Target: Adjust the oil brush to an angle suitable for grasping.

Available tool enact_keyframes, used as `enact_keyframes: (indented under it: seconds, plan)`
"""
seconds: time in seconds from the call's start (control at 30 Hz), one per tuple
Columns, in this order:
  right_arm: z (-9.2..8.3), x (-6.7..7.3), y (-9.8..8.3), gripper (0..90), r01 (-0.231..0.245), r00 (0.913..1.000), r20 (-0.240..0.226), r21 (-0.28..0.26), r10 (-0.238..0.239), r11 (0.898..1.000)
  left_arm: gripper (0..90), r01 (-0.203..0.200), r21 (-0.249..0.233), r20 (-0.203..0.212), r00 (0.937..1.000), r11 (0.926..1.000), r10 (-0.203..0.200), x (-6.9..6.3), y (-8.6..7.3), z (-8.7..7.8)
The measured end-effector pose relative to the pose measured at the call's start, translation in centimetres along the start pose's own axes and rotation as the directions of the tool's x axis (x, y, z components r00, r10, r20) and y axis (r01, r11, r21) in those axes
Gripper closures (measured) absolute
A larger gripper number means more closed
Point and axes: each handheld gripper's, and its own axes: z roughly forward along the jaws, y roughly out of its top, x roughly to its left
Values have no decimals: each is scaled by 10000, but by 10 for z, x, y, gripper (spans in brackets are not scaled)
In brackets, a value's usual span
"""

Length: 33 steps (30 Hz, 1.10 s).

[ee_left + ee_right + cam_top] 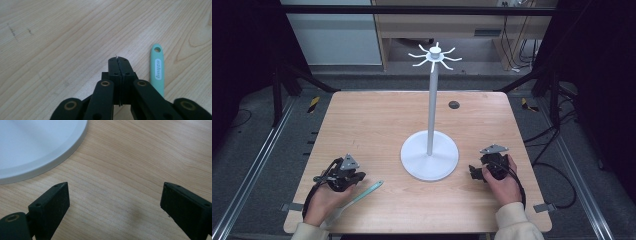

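High view: the left tongs rest low on the wooden surface, the mint-green utensil handle just beside them on the side toward the stand's white base. Its long axis runs diagonally, from the left hand up toward that base. The right tongs sit well apart, past the base.

Left gripper view: the jaws are pressed together on nothing; the handle lies parallel, just right of them, untouched.

Right gripper view: the jaws stand wide apart over bare wood, near the base rim. The left hand is nearer.
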Motion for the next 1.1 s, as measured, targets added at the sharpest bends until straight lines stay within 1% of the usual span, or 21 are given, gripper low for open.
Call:
enact_keyframes:
  seconds: [0.13, 0.17, 0.23, 0.5, 0.6, 0.7, 0.73, 0.87, 0.93, 0.97, 1.0, 1.03, 1.07, 1.1]
  plan:
    - [0, 0, 0, 92, 25, 10000, -12, 16, -25, 10000, 900, 31, 19, 187, 9998, 10000, -31, -3, 1, 1]
    - [0, 0, 0, 93, 10, 10000, -19, 18, -10, 10000, 900, -52, 109, 246, 9997, 9999, 49, -5, 2, 2]
    - [0, 0, 0, 93, 31, 10000, -15, 17, -31, 10000, 900, -62, 123, 288, 9996, 9999, 58, -6, 2, 2]
    - [0, 0, 0, 93, 39, 10000, -12, 18, -39, 10000, 900, -378, 439, 593, 9976, 9983, 352, -15, 4, 7]
    - [0, 0, 0, 93, 49, 10000, -14, 7, -49, 10000, 900, -548, 641, 720, 9961, 9964, 502, -17, 5, 10]
    - [0, 0, 0, 93, 36, 10000, -22, 8, -36, 10000, 900, -612, 734, 825, 9951, 9954, 551, -19, 5, 12]
    - [0, 0, 0, 93, 36, 10000, -22, 8, -36, 10000, 900, -694, 783, 856, 9944, 9945, 627, -20, 5, 12]
    - [1, 0, 0, 93, 78, 10000, -29, 19, -78, 10000, 900, -712, 802, 894, 9939, 9942, 640, -20, 5, 12]
    - [1, 1, 0, 93, 64, 10000, -34, 50, -63, 10000, 900, -717, 809, 1008, 9929, 9941, 634, -21, 5, 12]
    - [1, 1, 0, 93, 74, 10000, -40, 54, -74, 10000, 900, -814, 866, 1029, 9921, 9929, 723, -22, 6, 11]
    - [1, 1, 0, 93, 64, 10000, -39, 48, -64, 10000, 900, -777, 829, 1091, 9917, 9935, 684, -23, 6, 12]
    - [1, 1, 0, 93, 61, 10000, -42, 36, -61, 10000, 900, -906, 885, 1236, 9892, 9919, 793, -26, 6, 12]
    - [1, 1, 0, 93, 61, 10000, -42, 36, -61, 10000, 900, -906, 885, 1236, 9892, 9919, 793, -26, 6, 12]
    - [1, 1, 0, 93, 62, 10000, -39, 37, -61, 10000, 900, -987, 897, 1215, 9887, 9911, 874, -29, 7, 12]
